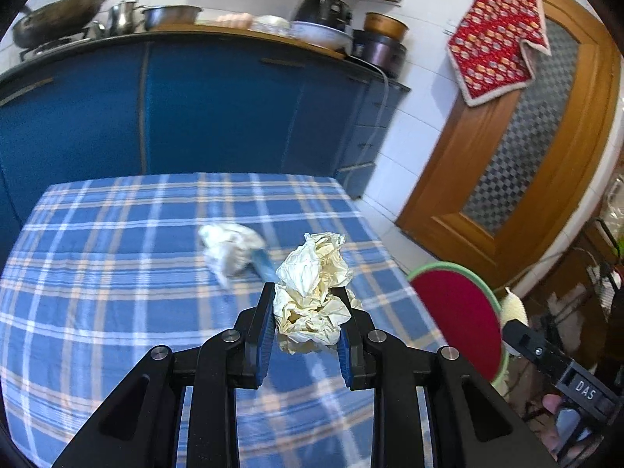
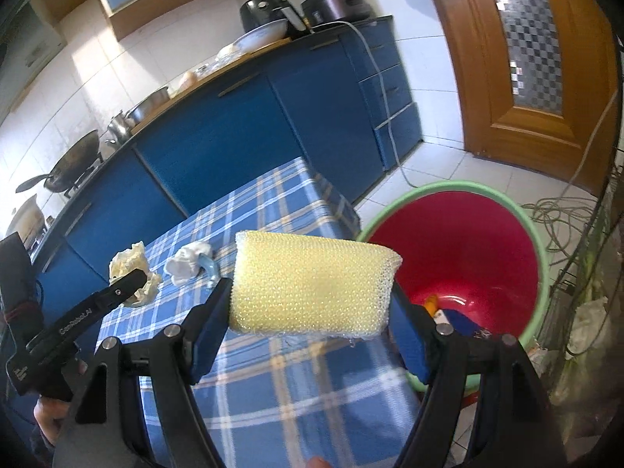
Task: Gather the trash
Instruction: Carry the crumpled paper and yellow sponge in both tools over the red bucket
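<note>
With the left gripper (image 1: 306, 319) pinching crumpled yellowish paper (image 1: 314, 292) and the right gripper (image 2: 312, 308) clamping a yellow sponge (image 2: 312, 282) near the red bucket (image 2: 468, 241), one white wad (image 1: 232, 247), perhaps tissue, waits on the checked tablecloth (image 1: 117, 273).

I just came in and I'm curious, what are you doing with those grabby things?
Tidying up rubbish. The left tongs pinch a crumpled yellowish paper ball, and the right tongs hold a yellow sponge near the red bucket. A white wad lies on the checked tablecloth.
</note>
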